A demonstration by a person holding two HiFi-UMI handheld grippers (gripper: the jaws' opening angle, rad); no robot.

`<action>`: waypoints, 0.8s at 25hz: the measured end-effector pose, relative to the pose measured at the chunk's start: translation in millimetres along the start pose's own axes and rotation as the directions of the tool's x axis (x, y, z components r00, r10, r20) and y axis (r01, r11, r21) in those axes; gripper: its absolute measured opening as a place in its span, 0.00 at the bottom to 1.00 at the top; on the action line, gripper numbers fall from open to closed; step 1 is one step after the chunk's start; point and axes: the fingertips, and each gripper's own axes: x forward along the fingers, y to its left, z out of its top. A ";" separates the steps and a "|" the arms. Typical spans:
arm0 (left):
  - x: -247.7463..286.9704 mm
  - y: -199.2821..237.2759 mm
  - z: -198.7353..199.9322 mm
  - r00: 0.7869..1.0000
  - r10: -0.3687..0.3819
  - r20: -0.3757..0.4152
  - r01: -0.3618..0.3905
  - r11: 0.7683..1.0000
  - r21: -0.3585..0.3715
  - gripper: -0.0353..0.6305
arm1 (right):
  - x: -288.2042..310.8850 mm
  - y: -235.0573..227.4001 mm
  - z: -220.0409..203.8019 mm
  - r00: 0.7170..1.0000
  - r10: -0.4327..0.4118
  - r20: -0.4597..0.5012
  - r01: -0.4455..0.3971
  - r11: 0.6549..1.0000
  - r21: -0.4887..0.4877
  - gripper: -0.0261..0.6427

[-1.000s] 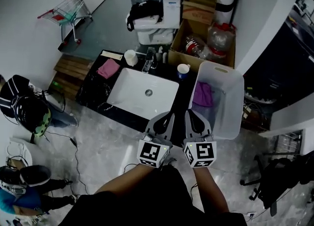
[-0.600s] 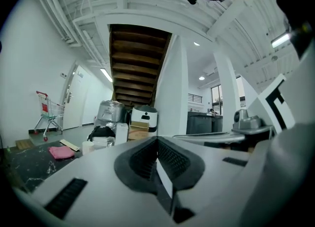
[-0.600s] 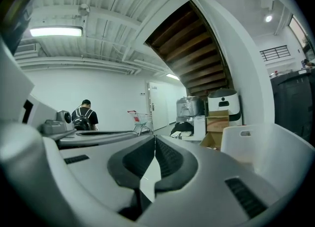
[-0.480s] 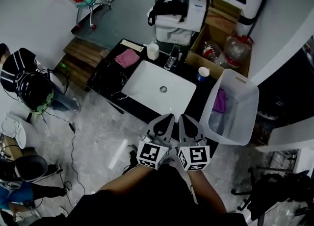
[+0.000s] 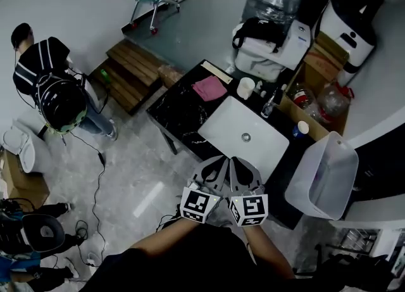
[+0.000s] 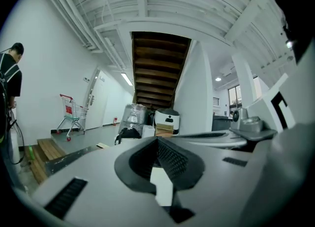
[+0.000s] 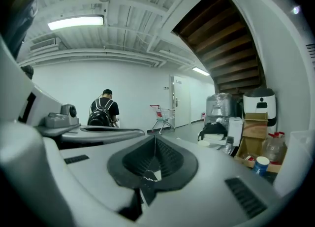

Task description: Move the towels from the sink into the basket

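One pink towel (image 5: 209,88) lay crumpled on the black counter (image 5: 180,110), off the far left corner of the single white sink (image 5: 221,116), whose basin showed only its drain. The towel's longer side seemed to run along the counter's back edge. From the two grippers, held side by side at the sink's near edge, the towel lay ahead and to the left, so the left gripper (image 5: 216,164) was judged the nearer. Its jaws were pressed together on nothing, and those of the right gripper (image 5: 238,164) likewise. The one basket (image 5: 323,177) stood right of the sink, nearer the right gripper; its contents could not be made out.
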 end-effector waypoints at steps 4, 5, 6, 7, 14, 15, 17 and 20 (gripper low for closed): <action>-14.5 68.6 8.6 1.000 0.010 -0.008 -0.010 1.000 -0.014 0.07 | 55.3 27.8 8.8 1.000 -0.002 -0.010 0.002 1.000 0.012 0.07; -17.3 84.8 9.3 1.000 0.015 -0.010 -0.015 1.000 -0.016 0.07 | 67.9 32.1 9.1 1.000 -0.005 -0.016 0.005 1.000 0.019 0.07; -19.7 100.3 9.4 1.000 0.020 -0.012 -0.020 1.000 -0.018 0.07 | 80.2 36.0 8.4 1.000 -0.006 -0.025 0.007 1.000 0.027 0.07; -21.8 114.9 8.9 1.000 0.022 -0.015 -0.023 1.000 -0.022 0.07 | 92.2 39.9 6.8 0.999 -0.007 -0.038 0.008 0.999 0.038 0.07; -29.3 195.6 5.7 0.999 0.033 -0.026 -0.035 0.998 -0.044 0.07 | 160.9 75.0 -0.9 0.995 0.025 -0.101 -0.019 0.998 0.052 0.07; -28.8 202.6 5.9 0.999 0.035 -0.022 -0.037 0.998 -0.057 0.07 | 166.9 77.9 -1.2 0.994 0.028 -0.105 -0.022 0.998 0.055 0.07; -25.0 214.1 7.6 1.000 0.028 -0.009 -0.029 0.996 -0.085 0.07 | 179.0 80.3 -2.1 0.993 0.031 -0.111 -0.024 0.998 0.061 0.07; -16.5 228.5 11.0 1.000 0.025 -0.005 -0.025 0.995 -0.092 0.07 | 198.1 74.9 -4.0 0.993 0.018 -0.113 -0.012 0.998 0.059 0.07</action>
